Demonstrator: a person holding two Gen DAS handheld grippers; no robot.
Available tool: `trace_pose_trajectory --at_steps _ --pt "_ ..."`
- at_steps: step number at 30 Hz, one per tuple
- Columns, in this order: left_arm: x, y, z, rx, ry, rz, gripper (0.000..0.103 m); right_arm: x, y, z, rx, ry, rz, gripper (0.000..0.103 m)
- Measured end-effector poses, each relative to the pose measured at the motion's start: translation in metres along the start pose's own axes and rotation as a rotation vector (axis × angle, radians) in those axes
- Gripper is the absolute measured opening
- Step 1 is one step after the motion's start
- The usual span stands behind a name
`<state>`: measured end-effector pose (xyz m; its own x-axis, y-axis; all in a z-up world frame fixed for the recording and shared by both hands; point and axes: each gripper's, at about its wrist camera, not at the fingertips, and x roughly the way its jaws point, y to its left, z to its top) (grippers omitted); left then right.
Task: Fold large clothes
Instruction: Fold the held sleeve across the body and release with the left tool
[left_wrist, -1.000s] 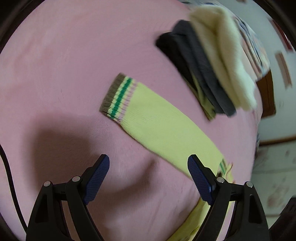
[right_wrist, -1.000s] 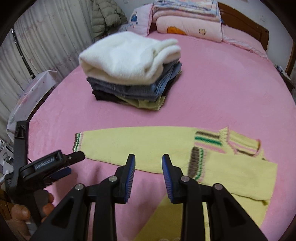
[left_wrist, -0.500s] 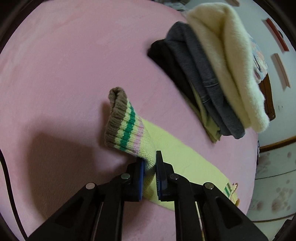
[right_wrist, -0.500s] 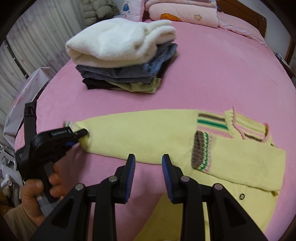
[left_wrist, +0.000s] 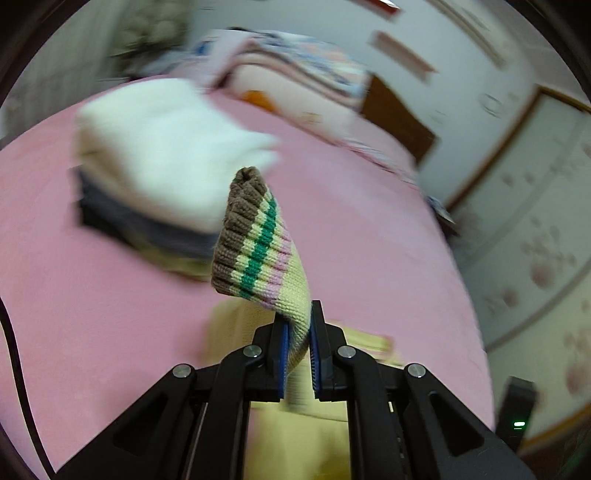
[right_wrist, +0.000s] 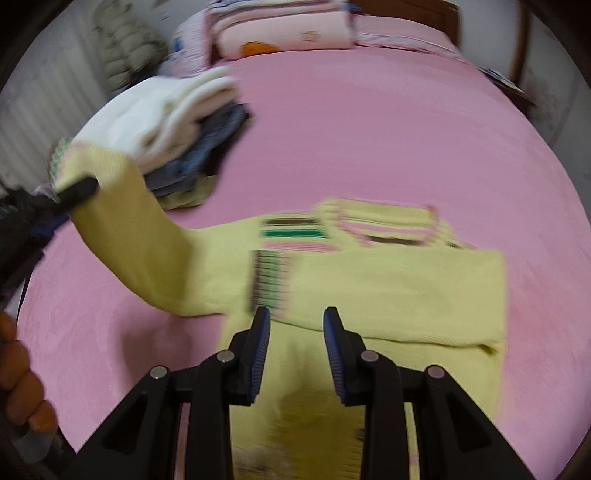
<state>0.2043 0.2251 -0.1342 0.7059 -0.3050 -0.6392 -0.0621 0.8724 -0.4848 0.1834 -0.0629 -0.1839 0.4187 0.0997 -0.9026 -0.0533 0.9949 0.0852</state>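
While your left gripper (left_wrist: 297, 345) is pinching the striped ribbed cuff (left_wrist: 255, 243) of the pale yellow knitted sweater (right_wrist: 388, 280) above the pink bedspread (right_wrist: 369, 147), you are better off carrying that sleeve low across the body. Your right gripper (right_wrist: 296, 345), jaws spread and empty, is hovering over the sweater's near edge, well placed for pinning the fold.

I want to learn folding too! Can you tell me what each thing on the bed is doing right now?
Left tool: shut on the sleeve, just below its striped cuff.
Sleeve: lifted off the bed.
Yellow sweater: lying on the bed, other sleeve folded across it.
Right tool: open, holding nothing, above the sweater.
Clothes pile: folded and stacked.
Pink bed: covered, blankets at its head.
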Motion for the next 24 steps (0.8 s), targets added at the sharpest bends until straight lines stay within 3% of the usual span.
trace_pose_trajectory --at_steps 6,12,14,16,24 --pt "0.059 -0.087 -0.033 0.143 0.123 -0.097 0.008 -0.017 -0.072 -0.015 0.1 -0.022 -0.073 0.03" --pt "0.13 -0.114 -0.094 0.219 0.324 -0.014 0.01 -0.021 -0.133 -0.038 0.183 -0.006 -0.144 0.03" --pt "0.152 -0.113 -0.114 0.213 0.42 0.008 0.023 -0.021 -0.147 -0.044 0.213 0.006 -0.146 0.03" --pt "0.157 -0.112 -0.123 0.205 0.465 0.026 0.041 -0.022 -0.163 -0.049 0.243 0.019 -0.138 0.03" --pt "0.098 -0.103 -0.102 0.198 0.341 0.082 0.048 -0.022 -0.177 -0.05 0.254 0.013 -0.068 0.03"
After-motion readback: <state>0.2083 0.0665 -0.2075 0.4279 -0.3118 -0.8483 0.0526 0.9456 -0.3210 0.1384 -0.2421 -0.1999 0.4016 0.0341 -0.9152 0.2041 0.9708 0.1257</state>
